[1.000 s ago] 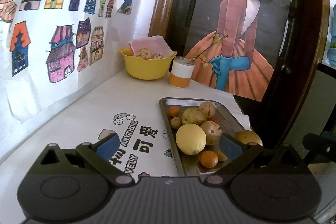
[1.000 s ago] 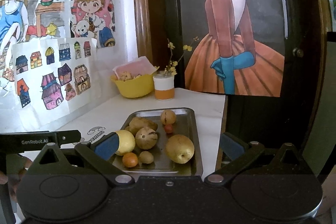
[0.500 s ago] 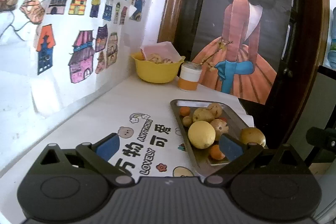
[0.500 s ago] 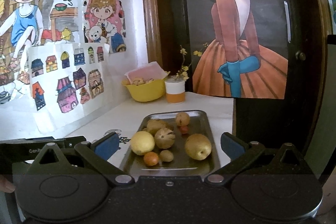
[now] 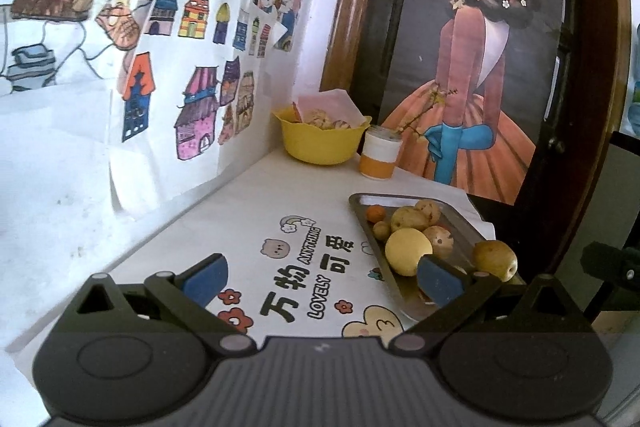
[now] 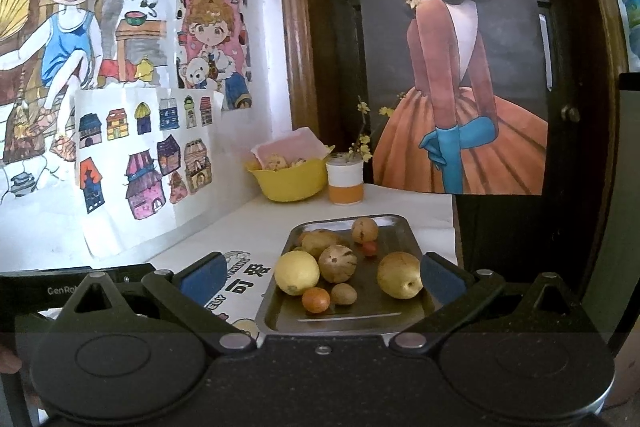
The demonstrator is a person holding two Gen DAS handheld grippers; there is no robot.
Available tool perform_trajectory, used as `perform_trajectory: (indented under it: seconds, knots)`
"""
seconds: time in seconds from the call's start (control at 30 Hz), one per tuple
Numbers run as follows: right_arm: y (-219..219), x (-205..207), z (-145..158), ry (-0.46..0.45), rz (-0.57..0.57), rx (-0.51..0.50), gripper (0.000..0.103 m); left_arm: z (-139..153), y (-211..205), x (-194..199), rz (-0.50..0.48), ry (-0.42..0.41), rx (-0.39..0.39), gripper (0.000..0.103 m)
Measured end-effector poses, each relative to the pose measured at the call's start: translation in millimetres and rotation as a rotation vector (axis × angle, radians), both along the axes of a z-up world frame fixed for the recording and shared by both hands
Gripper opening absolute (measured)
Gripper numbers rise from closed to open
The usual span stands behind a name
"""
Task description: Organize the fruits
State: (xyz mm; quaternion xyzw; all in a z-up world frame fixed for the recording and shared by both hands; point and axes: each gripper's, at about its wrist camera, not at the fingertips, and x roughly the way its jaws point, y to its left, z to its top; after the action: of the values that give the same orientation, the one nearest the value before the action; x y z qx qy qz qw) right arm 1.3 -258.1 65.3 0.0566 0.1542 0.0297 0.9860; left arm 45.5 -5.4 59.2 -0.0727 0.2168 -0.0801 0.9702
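Observation:
A metal tray (image 6: 404, 231) on the white table holds several fruits: a yellow lemon (image 6: 297, 272), a brownish pear (image 6: 399, 275), a small orange (image 6: 315, 299), a striped round fruit (image 6: 338, 263) and others behind. In the left wrist view the same tray (image 5: 362, 205) sits to the right, with the lemon (image 5: 406, 249) and pear (image 5: 494, 259) nearest. My left gripper (image 5: 322, 277) is open over the printed tablecloth, holding nothing. My right gripper (image 6: 316, 275) is open in front of the tray's near edge, empty.
A yellow bowl (image 6: 290, 179) with snacks and a pink paper stands at the back corner, beside an orange-and-white cup (image 6: 345, 181) with a flower sprig. Drawings cover the left wall. A dark wooden door with a poster stands behind. The table's right edge (image 6: 452, 223) is near the tray.
Both grippers have pulled back and risen slightly; the tray and bowl look farther away and more of the wall and tablecloth print shows. Both stay open.

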Motion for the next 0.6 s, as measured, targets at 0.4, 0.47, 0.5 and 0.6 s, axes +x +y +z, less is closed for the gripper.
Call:
perform_trajectory:
  seconds: [0.4,0.47,0.5,0.6]
  knots:
    - [10,-6,-10,-0.009,-0.013,-0.009,0.102,1,11,-11,0.010,-0.024,0.012,0.103]
    - [11,-7,-14,-0.001,-0.016,-0.003,0.102,0,12,-13,0.008,-0.023,0.016,0.103]
    - [11,-8,-16,0.006,-0.017,0.002,0.102,-1,13,-14,0.008,-0.022,0.017,0.103]
    - [12,-12,-23,0.023,-0.021,0.007,0.102,-3,15,-17,0.007,-0.019,0.018,0.103]
